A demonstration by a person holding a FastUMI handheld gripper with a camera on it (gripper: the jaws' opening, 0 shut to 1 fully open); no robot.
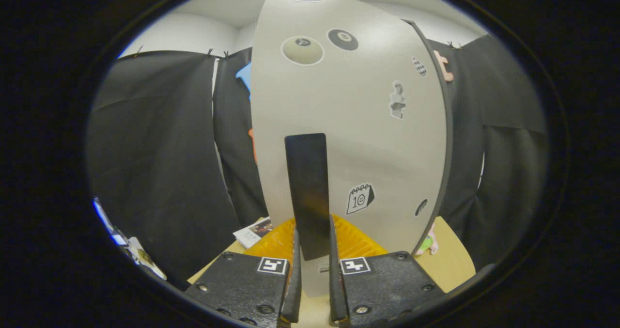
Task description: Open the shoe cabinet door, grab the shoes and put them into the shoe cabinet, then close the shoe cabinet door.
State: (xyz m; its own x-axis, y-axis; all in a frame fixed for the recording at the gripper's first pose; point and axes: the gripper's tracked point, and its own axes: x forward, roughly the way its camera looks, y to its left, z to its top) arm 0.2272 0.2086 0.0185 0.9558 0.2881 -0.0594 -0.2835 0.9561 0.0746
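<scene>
Shoe cabinet door (348,124), pale grey with stickers, stands directly ahead of the gripper (313,274). Its black vertical handle (307,192) runs down between the 2 fingers, which appear clenched on its lower end. An orange mat (356,241) lies on the table (450,260) beneath.

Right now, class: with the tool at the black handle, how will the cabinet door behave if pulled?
The door looks like a stiff flat panel, so it should swing, not flex. The handle between the tool's fingers looks smooth, possibly slippery.
</scene>
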